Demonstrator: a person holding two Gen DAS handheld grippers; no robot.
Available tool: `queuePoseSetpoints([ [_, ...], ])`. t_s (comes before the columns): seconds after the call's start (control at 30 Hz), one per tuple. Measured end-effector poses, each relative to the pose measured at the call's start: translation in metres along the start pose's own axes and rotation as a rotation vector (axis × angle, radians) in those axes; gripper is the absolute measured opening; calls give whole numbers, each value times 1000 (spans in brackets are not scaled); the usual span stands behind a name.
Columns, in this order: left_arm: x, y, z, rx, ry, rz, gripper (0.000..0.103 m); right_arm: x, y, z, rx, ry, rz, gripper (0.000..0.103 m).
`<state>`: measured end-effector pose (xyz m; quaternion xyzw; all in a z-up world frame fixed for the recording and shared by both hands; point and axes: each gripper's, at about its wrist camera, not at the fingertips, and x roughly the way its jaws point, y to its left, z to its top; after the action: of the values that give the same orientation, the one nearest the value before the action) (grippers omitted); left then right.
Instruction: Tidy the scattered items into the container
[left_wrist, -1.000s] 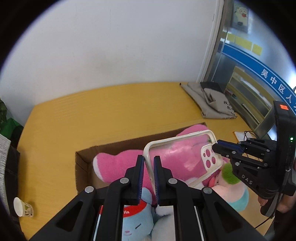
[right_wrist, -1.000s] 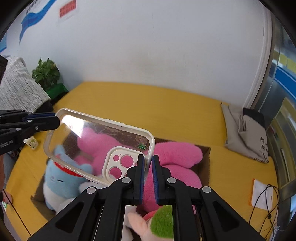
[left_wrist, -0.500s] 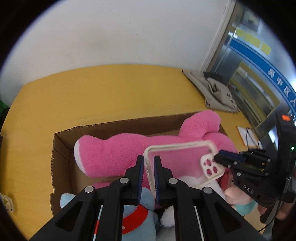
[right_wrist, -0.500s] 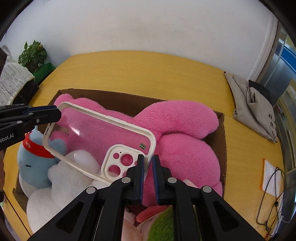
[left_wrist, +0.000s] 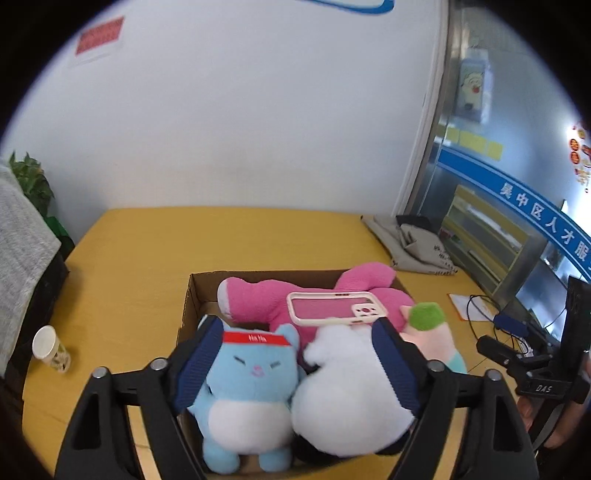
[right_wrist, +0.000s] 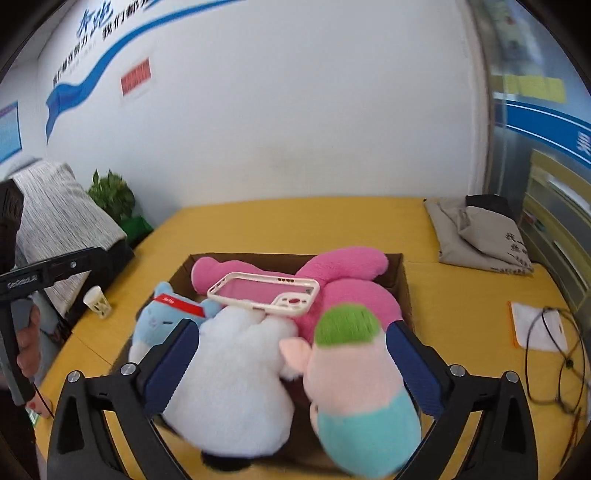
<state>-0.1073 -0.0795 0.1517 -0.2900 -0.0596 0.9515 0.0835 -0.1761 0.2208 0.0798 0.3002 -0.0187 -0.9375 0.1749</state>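
Phone case (left_wrist: 334, 308) beyond left gripper (left_wrist: 295, 363)

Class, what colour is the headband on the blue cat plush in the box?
Red with small white lettering; the headband shows best in the left wrist view.

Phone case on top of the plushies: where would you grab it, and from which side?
Take the phone case by its near long rim, coming from above and the front. It lies flat and loose on the pink plush, and the rim is its only stiff, thin part. The near edge overhangs the white plush, so one finger should fit under it. Both tongs are open.
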Motion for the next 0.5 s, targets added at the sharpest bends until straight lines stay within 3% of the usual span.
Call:
queuePoseSetpoints([
  [0.1,-18,-19,-34,14,-33,17,83,-26,-1,-35,4,-34,-42,103],
  [0.2,-24,-38,-74,4,-15,11,83,-46,-2,-75,16,-41,-59,103],
  [0.37,-25,-67,-138,-5,1,16,83,-69,0,-139,-6,-14,-88,103],
  [0.5,-25,-81,-170,26,48,38,83,-72,-4,-170,-22,24,-109,103],
])
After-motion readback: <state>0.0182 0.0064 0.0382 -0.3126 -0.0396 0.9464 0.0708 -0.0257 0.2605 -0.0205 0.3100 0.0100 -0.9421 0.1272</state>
